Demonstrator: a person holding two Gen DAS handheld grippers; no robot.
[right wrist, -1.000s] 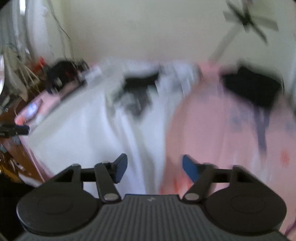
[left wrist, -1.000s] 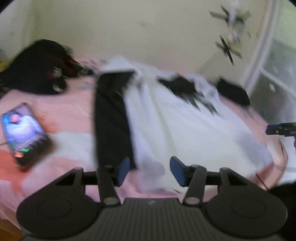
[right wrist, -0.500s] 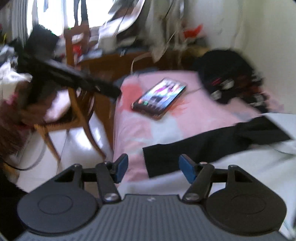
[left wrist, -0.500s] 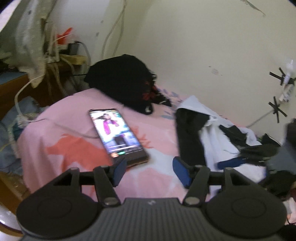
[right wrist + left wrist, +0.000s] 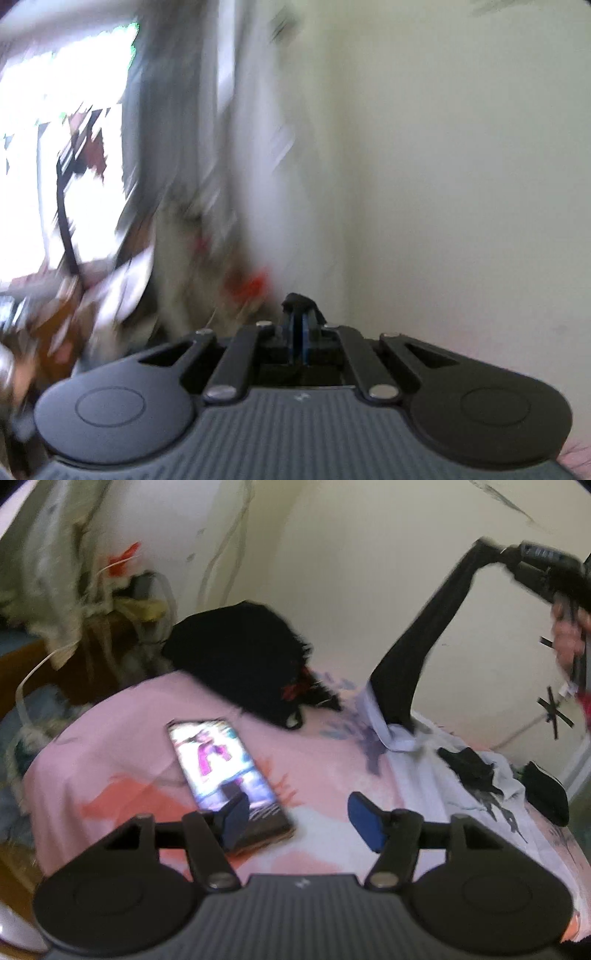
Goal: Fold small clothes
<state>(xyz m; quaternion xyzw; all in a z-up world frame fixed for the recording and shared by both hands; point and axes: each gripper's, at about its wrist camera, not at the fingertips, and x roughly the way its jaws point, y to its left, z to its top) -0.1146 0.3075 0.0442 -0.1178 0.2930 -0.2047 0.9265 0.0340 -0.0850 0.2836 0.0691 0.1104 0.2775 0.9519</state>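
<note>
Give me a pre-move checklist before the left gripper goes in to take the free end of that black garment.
1. Right gripper shut on the black garment: ok, dark cloth is pinched between its closed pads.
2. Garment lifted clear of the bed: not ok, its lower end still lies on the white cloth.
3. Left gripper open and empty: ok, its jaws have just been opening, nothing between them.
4. Left gripper aimed at the garment: not ok, it faces the phone.
5. Phone out of the folding area: not ok, it lies just ahead of the left gripper.
6. Garment free of snags: cannot tell.
</note>
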